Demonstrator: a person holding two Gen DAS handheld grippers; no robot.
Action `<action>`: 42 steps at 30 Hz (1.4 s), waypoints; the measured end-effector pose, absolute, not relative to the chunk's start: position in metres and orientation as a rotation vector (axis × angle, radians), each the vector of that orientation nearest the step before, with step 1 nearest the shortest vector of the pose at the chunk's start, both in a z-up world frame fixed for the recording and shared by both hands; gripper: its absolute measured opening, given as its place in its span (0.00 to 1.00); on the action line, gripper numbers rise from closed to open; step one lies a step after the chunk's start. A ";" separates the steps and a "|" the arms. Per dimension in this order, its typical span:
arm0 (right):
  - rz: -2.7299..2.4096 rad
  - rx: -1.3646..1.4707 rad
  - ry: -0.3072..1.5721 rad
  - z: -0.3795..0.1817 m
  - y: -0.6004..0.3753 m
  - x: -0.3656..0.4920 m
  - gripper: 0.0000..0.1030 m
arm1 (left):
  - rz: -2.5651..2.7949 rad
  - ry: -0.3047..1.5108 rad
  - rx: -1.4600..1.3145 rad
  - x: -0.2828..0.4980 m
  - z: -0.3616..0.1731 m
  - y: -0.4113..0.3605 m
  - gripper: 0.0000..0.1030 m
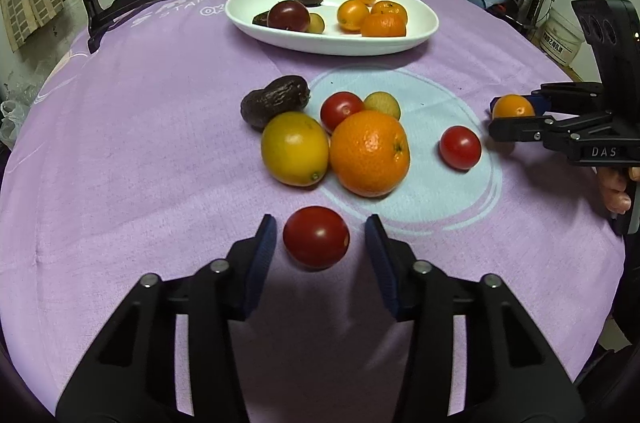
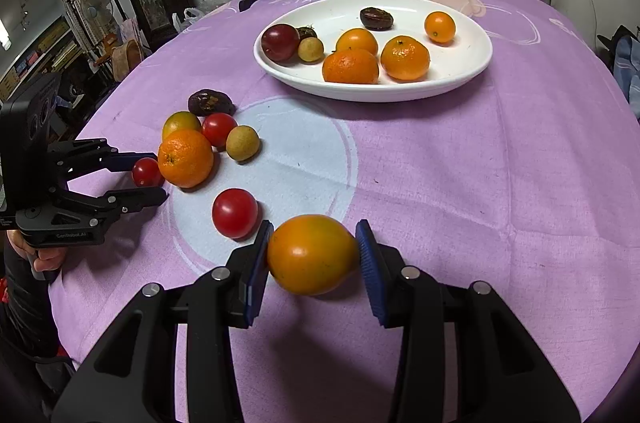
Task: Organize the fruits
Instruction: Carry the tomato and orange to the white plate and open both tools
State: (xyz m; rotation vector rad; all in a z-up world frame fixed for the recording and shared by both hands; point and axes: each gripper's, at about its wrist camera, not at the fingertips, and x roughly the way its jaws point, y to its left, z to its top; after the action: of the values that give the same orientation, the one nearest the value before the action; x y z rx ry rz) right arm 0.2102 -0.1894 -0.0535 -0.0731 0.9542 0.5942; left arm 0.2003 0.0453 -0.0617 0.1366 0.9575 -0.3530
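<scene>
Both tongs sit low over the purple tablecloth [image 2: 480, 163]: my left gripper [image 1: 320, 239] is spread, its blue pads flanking a red cherry tomato [image 1: 316, 237] without touching it, while my right gripper [image 2: 314, 255] has its pads against the sides of a small orange-yellow citrus fruit [image 2: 312, 254], pinching it or just about to. I judge the tomato light, smooth and easily bruised, so I would close on its widest part, across the middle, with only enough squeeze to keep it from slipping. The citrus looks firmer, though its rounded sides could roll between the pads; a hold across the belly suits it. Ahead of both tongs, at the far side of the table, waits the white oval dish [image 2: 472, 71], already holding several small oranges, a dark plum and other small fruit. Between the tongs and the dish lies a loose cluster, including a large orange [image 1: 370, 153], a lemon [image 1: 295, 149] and a dark wrinkled fruit [image 1: 276, 99]. My left camera shows the gaps either side of the tomato plainly; from the right camera that tomato is half hidden beside the orange. Only the right camera shows both pads meeting the citrus.
</scene>
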 end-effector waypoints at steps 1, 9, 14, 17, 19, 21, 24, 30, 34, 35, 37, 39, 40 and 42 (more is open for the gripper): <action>0.594 -0.073 0.955 -0.054 -0.189 0.210 0.41 | -0.353 0.957 0.136 0.200 -0.062 0.045 0.41; 0.595 -0.072 0.960 -0.055 -0.189 0.211 0.41 | -0.352 0.957 0.137 0.200 -0.062 0.046 0.32; 0.601 -0.064 0.968 -0.058 -0.189 0.214 0.41 | -0.356 0.960 0.111 0.201 -0.060 0.049 0.30; 0.614 -0.036 0.938 -0.053 -0.192 0.215 0.41 | -0.376 0.937 0.083 0.198 -0.053 0.052 0.30; 0.622 -0.028 0.887 -0.046 -0.192 0.213 0.41 | -0.412 0.903 0.032 0.199 -0.042 0.056 0.30; 0.632 -0.012 0.832 -0.038 -0.192 0.214 0.41 | -0.444 0.862 -0.011 0.205 -0.027 0.056 0.30; 0.611 0.059 0.744 -0.023 -0.192 0.231 0.41 | -0.413 0.806 -0.020 0.229 -0.004 0.043 0.30; 0.415 0.169 0.641 -0.017 -0.201 0.292 0.41 | -0.284 0.726 0.013 0.298 0.017 0.001 0.30; 0.342 0.180 0.656 -0.025 -0.208 0.328 0.41 | -0.255 0.757 0.021 0.339 0.008 -0.021 0.30; 0.336 0.178 0.663 -0.026 -0.208 0.333 0.41 | -0.242 0.763 0.028 0.346 0.005 -0.025 0.30; 0.316 0.165 0.676 -0.030 -0.209 0.342 0.41 | -0.217 0.788 0.047 0.360 -0.004 -0.031 0.30; 0.312 0.164 0.693 -0.034 -0.208 0.349 0.41 | -0.200 0.817 0.054 0.374 -0.012 -0.034 0.30; 0.313 0.167 0.701 -0.036 -0.209 0.352 0.41 | -0.192 0.823 0.058 0.376 -0.015 -0.033 0.30; 0.318 0.159 0.707 -0.037 -0.207 0.352 0.41 | -0.186 0.841 0.068 0.380 -0.022 -0.034 0.30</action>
State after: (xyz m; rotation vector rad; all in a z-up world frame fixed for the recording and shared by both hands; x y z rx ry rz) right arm 0.3524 -0.2065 -0.0372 0.1595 0.7069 0.3181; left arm 0.3804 -0.0338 -0.0217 0.0685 0.8413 -0.1864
